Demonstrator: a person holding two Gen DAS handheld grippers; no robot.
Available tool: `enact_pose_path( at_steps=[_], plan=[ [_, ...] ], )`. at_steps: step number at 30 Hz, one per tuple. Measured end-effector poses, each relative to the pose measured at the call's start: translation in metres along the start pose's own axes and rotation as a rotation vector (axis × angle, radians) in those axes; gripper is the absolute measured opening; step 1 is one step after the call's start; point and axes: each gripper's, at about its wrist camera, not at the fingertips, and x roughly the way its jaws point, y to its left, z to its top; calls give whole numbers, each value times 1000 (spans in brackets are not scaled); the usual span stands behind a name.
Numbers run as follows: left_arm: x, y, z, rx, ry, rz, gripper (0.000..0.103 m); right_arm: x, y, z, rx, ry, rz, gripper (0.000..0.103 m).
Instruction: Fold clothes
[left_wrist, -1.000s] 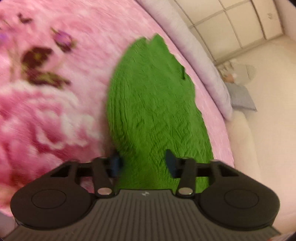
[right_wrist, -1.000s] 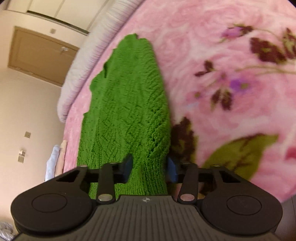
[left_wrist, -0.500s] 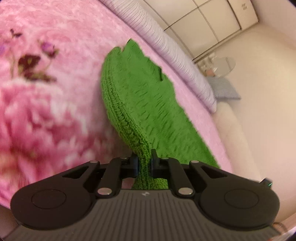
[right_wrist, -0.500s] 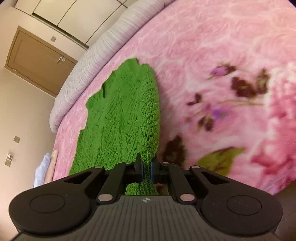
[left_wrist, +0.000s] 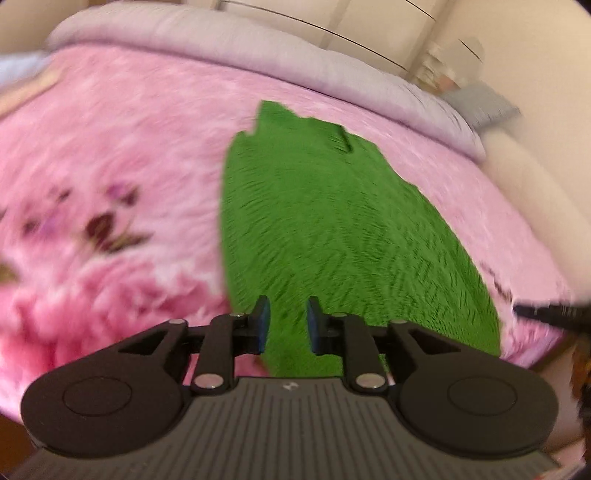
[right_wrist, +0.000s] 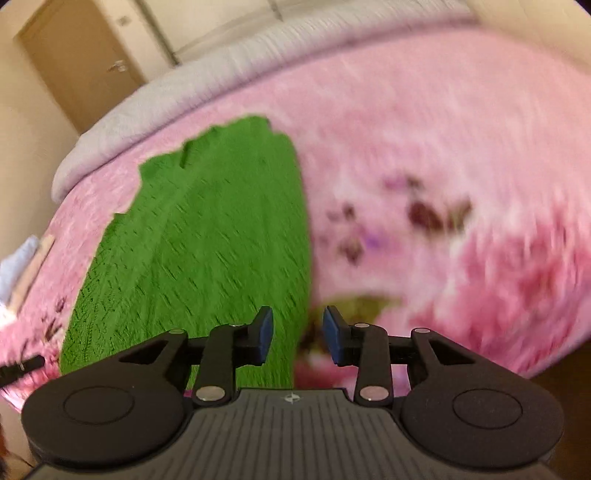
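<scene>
- Bed (left_wrist: 110, 155) under a pink flowered blanket (right_wrist: 443, 147), green sweater (left_wrist: 325, 229) flat on it.
- Wardrobe doors (left_wrist: 369, 22) and a wooden door (right_wrist: 85, 62) behind.
- Left tongs (left_wrist: 286, 325) and right tongs (right_wrist: 298, 334) just parted, nothing gripped.

1 green knit garment (left_wrist: 332, 229), 2 grippers (left_wrist: 285, 325)

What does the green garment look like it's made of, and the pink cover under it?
Green garment: likely knitted yarn, matte; ribbed stitch rows show across it. Pink floral cover: probably plush fleece, soft and fuzzy-looking, though motion blur leaves that uncertain.
</scene>
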Motion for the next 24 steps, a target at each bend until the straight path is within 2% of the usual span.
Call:
enact_pose_path(
  at_steps=[3, 5, 6, 9, 12, 14, 21, 24],
  plan=[
    [36, -8, 1, 71, 95, -22, 23, 15, 9, 5, -67, 24, 24, 38],
    [58, -2, 0, 66, 169, -23, 20, 36, 13, 5, -108, 97, 18, 38],
    [58, 1, 5, 67, 169, -40, 20, 46, 14, 6, -126, 139, 0, 38],
    [61, 16, 25, 73, 156, -65, 20, 55, 11, 19, -157, 177, -15, 39],
    [81, 39, 65, 77, 132, -89, 19, 54, 8, 58, -159, 98, 63, 40],
    [103, 53, 92, 63, 127, -129, 21, 70, 8, 89, -172, 68, 109, 44],
    [203, 95, 175, 26, 195, -220, 25, 196, -2, 187, -173, 135, 205, 46],
    [232, 105, 203, 2, 244, -236, 27, 228, 0, 217, -173, 155, 218, 45]
  ],
)
